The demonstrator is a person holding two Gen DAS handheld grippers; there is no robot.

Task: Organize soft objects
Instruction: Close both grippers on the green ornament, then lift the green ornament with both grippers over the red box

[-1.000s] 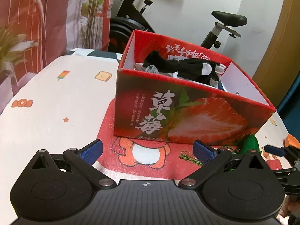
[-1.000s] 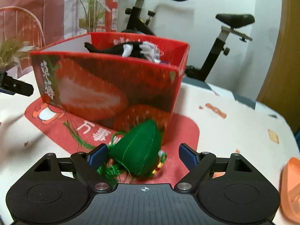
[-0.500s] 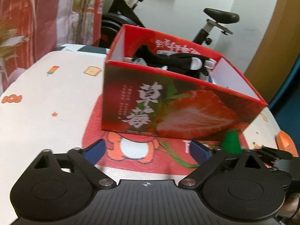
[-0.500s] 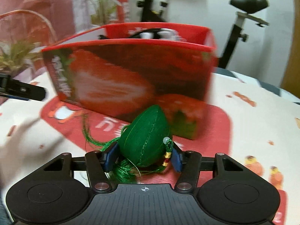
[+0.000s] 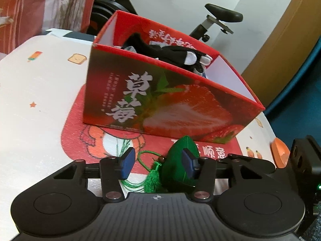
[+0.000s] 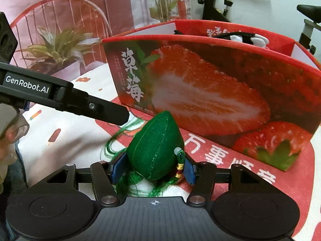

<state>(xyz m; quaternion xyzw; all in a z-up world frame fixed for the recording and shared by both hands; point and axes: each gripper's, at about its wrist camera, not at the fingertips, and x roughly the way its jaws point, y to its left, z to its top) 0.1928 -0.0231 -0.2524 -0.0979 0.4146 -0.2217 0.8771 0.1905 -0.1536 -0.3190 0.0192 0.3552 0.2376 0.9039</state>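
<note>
The right tongs (image 6: 153, 167) clench the green pouch (image 6: 155, 146) before the strawberry box (image 6: 200, 92). The left tongs (image 5: 158, 163), marked "GenRobot.AI", are closing around its tassel (image 5: 152, 180), pads not pressing.

Exercise bike (image 5: 218, 20) behind table; potted plant (image 6: 54, 50) left.

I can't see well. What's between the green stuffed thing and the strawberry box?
Only bare red mat lies between the green pouch and the strawberry box; the right wrist view shows it.

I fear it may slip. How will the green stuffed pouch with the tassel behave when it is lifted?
The green pouch looks stitched and padded, so it probably squashes slightly between the right gripper pads. Its tassel will likely dangle. It seems light.
</note>
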